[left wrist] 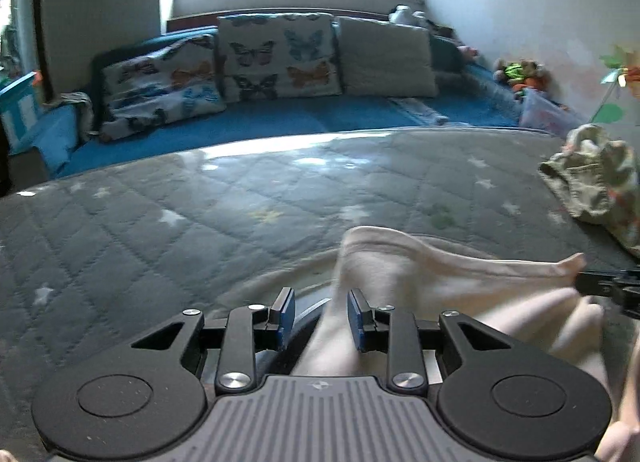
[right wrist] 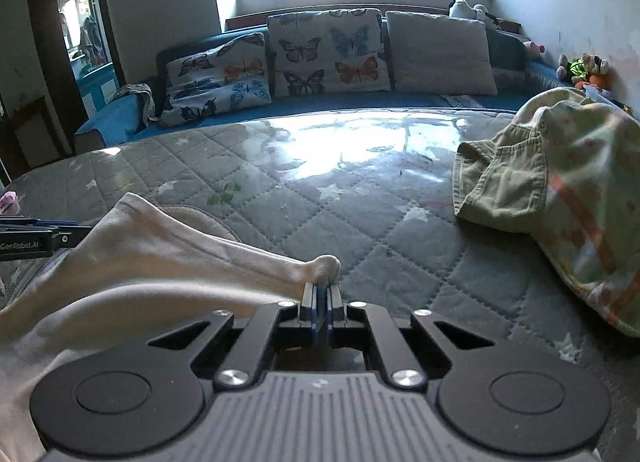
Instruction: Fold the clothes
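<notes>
cream garment: lower left of right-wrist frame, lifted off quilted mattress, unfolded | long axis: left-right across frame, pinched corner pointing right | right gripper: clamped on that corner | left gripper: jaws parted, cloth between, no pad contact evident | progress: early; green garment, right edge, untouched

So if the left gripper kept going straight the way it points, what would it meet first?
Probably the cream garment, already bunched between the left gripper fingers; beyond that fold lies the quilted mattress. Depth is unclear.
</notes>
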